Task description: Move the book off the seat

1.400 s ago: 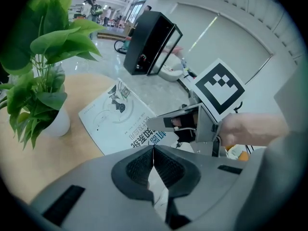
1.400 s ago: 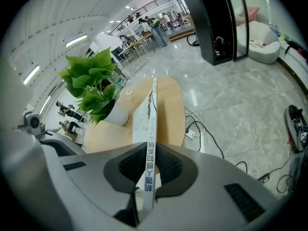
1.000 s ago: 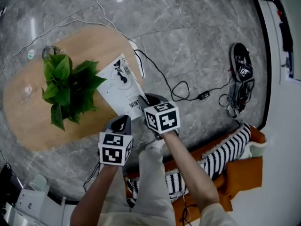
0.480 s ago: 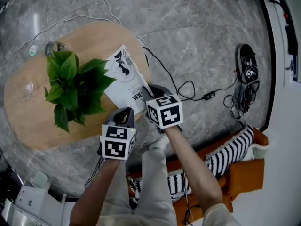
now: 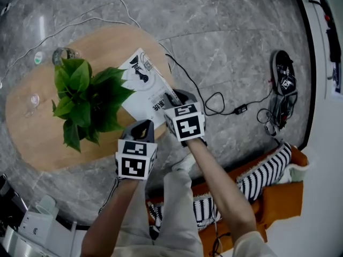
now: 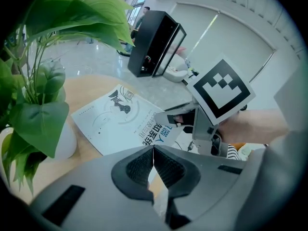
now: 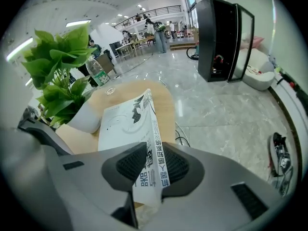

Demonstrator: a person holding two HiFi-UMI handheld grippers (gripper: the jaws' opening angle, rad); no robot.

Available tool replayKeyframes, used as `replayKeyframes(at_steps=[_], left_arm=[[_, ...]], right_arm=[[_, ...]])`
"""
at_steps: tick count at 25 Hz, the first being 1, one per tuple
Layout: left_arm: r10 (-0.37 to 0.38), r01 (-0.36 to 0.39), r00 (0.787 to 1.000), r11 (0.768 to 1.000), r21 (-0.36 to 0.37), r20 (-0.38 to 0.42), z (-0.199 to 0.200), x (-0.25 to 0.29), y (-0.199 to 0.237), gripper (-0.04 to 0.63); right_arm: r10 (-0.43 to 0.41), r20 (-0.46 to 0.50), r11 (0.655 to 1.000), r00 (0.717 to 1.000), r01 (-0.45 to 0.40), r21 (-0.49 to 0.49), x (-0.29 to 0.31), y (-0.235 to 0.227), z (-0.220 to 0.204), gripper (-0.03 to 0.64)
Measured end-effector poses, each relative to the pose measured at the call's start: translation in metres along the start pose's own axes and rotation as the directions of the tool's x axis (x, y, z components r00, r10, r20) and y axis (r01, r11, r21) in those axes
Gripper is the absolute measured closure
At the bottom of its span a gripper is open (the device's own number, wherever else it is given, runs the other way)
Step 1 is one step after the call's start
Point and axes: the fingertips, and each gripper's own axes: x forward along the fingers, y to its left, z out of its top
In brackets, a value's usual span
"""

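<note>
A thin white book (image 5: 140, 84) lies flat on the oval wooden table (image 5: 37, 138), its near corner over the table's edge. My right gripper (image 5: 177, 97) has that spine corner between its pads. In the right gripper view the book (image 7: 126, 124) fills the gap of my right gripper (image 7: 151, 165) and touches both pads; the jaws have just been opening. The left gripper view shows the book (image 6: 115, 119) with the right gripper (image 6: 173, 121) at its corner. My left gripper (image 5: 140, 130) hovers at the table's near edge, and the left gripper (image 6: 154, 153) is shut with nothing in it.
A leafy green plant (image 5: 86, 98) in a white pot stands on the table beside the book, with a glass (image 5: 61, 54) behind it. A black cable (image 5: 214, 103) and a black device (image 5: 282, 79) lie on the marble floor. An orange seat with a striped cushion (image 5: 262, 173) is behind my arms.
The right gripper has rolled a little and brought the book's corner down and further over the table. The left gripper has drifted along beside it.
</note>
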Motion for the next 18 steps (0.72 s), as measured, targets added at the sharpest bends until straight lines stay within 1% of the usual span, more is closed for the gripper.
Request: replayKeyframes(at_steps=[6, 10, 14, 18], left_arm=[[0.0, 0.0, 1.0, 1.0, 0.006, -0.001, -0.001, -0.001, -0.006, 0.586], [-0.002, 0.002, 1.0, 1.0, 0.004, -0.002, -0.003, 0.0, -0.008, 0.586], [-0.002, 0.002, 1.0, 1.0, 0.005, -0.002, -0.006, 0.0, -0.011, 0.586], [-0.002, 0.002, 1.0, 1.0, 0.006, 0.007, -0.005, -0.001, -0.014, 0.586]], right_arm=[[-0.094, 0.008, 0.995, 0.996, 0.094, -0.027, -0.003, -0.013, 0.002, 0.494], [-0.144, 0.017, 0.99, 0.989, 0.144, 0.001, -0.01, -0.028, 0.002, 0.491], [-0.116, 0.022, 0.993, 0.993, 0.116, 0.021, -0.017, -0.028, -0.001, 0.491], [-0.102, 0.036, 0.995, 0.994, 0.101, 0.014, -0.025, -0.023, -0.004, 0.492]])
